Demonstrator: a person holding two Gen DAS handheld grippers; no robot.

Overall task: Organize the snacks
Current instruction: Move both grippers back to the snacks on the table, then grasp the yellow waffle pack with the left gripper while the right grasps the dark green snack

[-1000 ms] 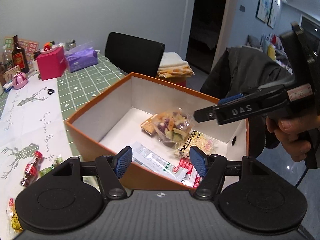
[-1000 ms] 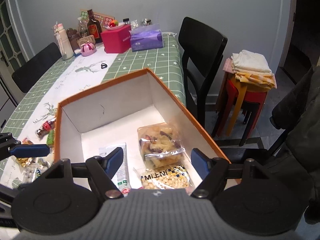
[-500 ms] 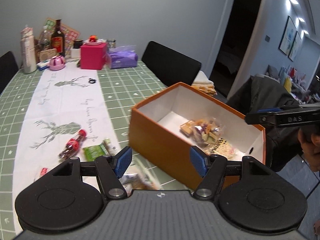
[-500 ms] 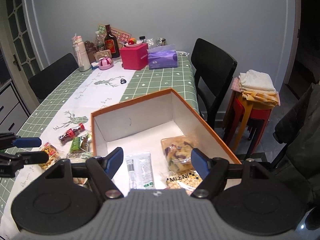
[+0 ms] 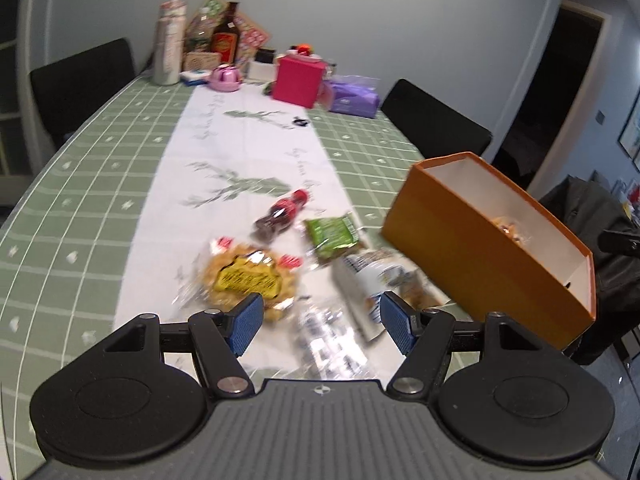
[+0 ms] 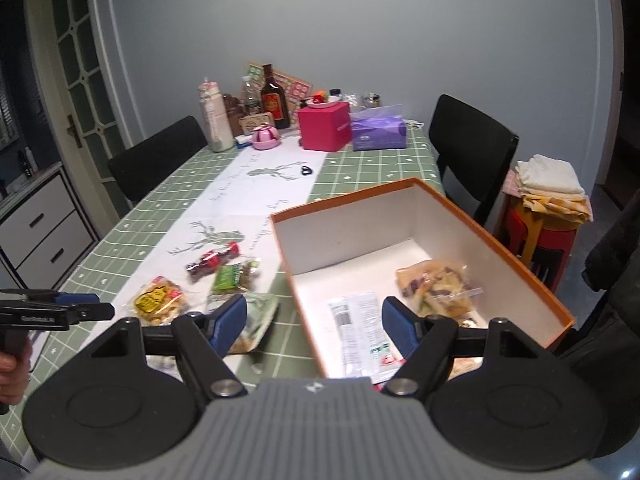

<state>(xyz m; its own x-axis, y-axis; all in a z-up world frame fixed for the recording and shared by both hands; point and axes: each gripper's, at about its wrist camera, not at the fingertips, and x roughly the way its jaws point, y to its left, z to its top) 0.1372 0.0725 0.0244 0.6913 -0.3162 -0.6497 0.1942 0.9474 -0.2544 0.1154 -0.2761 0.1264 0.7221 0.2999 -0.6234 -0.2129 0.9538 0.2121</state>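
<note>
My left tongs (image 5: 322, 326) hang released and empty over the loose snacks on the worktop (image 5: 100, 184); my right tongs (image 6: 314, 326) are released too, with nothing between their pads, held at the near rim of the orange box (image 6: 516, 240). From the left view, the cracker bag with the yellow label (image 5: 246, 278) lies at about 11 o'clock of the tongs, the green packet (image 5: 332, 234) at 12, the small red-capped bottle (image 5: 284, 214) beyond it, and a blurred white-and-blue pouch (image 5: 372, 276) at 1 o'clock, just beside the box wall. Inside the box already lie a mixed chip bag (image 6: 438, 286) and a flat white sachet (image 6: 358, 322).

I judge the next job is picking one loose snack. I would choose the cracker bag, come down with the pads straddling its narrow width, and clench gently, since crackers crush and film slips. A silvery wrapper right under the tongs is too smeared to name.

The worktop wears a green checked cloth with a white deer runner (image 5: 240, 148); bottles, a pink box (image 6: 324, 126) and tissues stand at the far end, with black chairs around.
</note>
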